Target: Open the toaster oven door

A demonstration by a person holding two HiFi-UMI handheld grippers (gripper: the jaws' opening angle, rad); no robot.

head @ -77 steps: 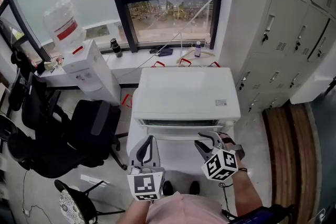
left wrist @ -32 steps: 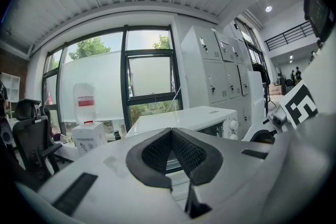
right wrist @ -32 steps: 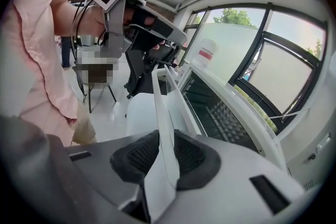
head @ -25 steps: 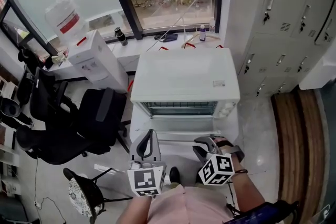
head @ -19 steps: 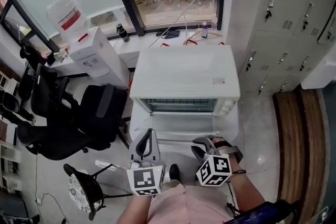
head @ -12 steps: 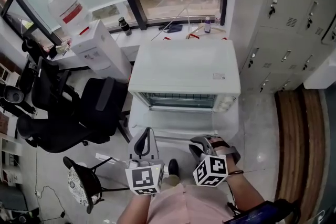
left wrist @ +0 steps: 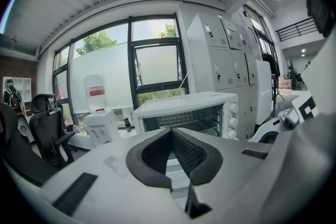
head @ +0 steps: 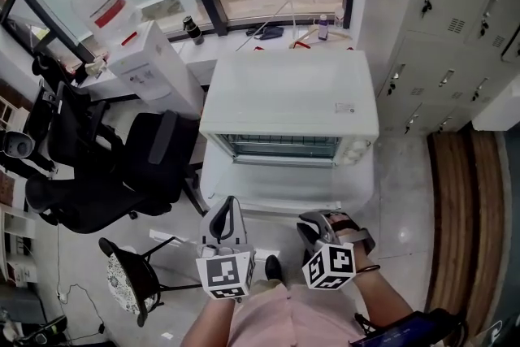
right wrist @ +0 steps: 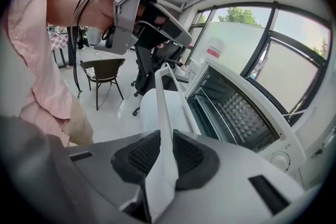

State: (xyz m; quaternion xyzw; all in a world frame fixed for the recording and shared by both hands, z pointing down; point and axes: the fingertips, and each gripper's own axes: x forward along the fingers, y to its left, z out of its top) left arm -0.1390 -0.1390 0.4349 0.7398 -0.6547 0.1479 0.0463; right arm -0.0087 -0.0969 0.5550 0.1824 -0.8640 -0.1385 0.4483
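Note:
The white toaster oven stands below me with its door swung down flat and the rack inside in sight. My right gripper is at the door's front right edge. In the right gripper view its pads are shut on the door's white handle, with the open oven cavity beyond. My left gripper hovers just in front of the door's left part, apart from it. In the left gripper view its pads meet with nothing between them, facing the oven.
A black office chair and a stool stand to the left. A water dispenser is at the back left by the window sill. Grey lockers line the right side, with a wooden floor strip below them.
The oven door has swung from nearly shut down to flat, baring the cavity. Both grippers drew back toward my body, the right one still on the handle.

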